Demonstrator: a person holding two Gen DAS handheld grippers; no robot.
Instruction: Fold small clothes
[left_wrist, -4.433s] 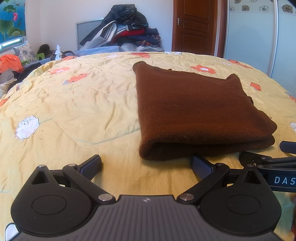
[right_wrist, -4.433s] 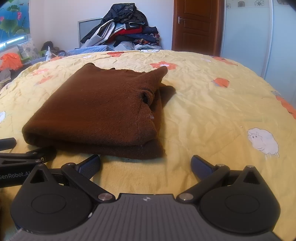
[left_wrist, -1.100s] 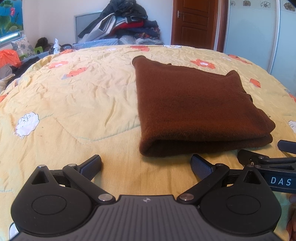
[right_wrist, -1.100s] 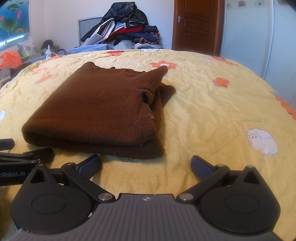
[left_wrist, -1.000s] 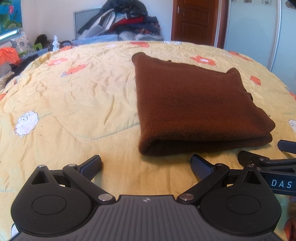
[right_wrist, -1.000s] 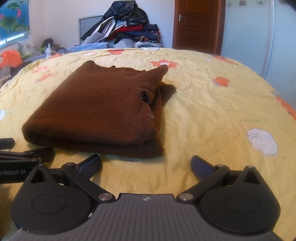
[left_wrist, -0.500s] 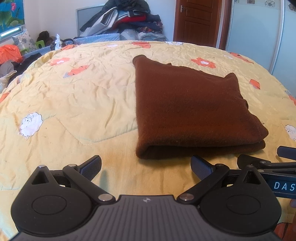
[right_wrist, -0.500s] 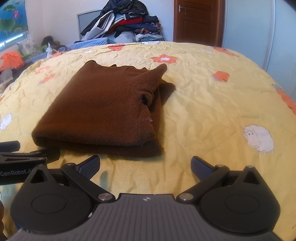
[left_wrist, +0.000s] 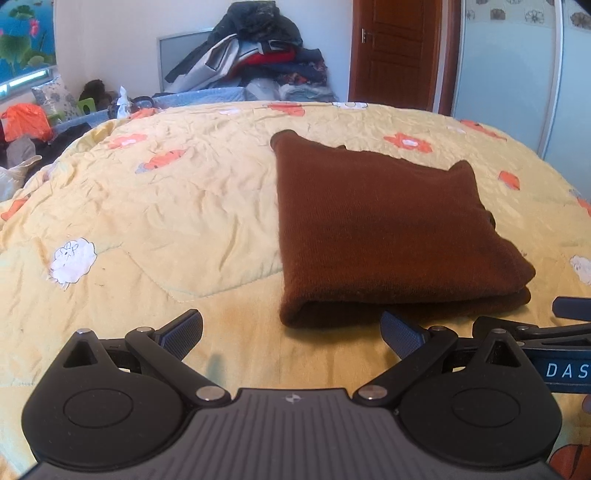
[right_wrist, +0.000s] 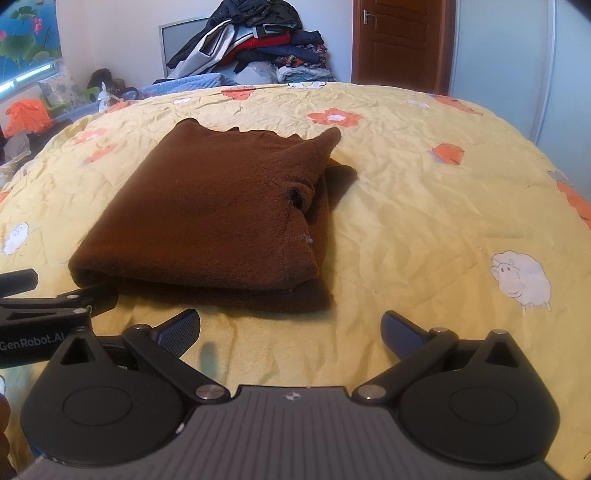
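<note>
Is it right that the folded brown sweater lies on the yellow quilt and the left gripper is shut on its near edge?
Not quite. The brown sweater does lie folded on the yellow quilt, but the left gripper is open and short of its near edge, holding nothing. The left wrist view shows this.

My left gripper (left_wrist: 291, 328) is matte black, with two round hinge discs, silver pivot screws, a ribbed grey centre plate bearing a small white emblem, and dark blue ribbed pads (left_wrist: 400, 330) on its fingers. My right gripper (right_wrist: 290, 326) has the same build; seen from the left camera its side carries a blue strip with white letters "DAS", and the left gripper's side reads "GenRobot.AI" in the right camera.
</note>
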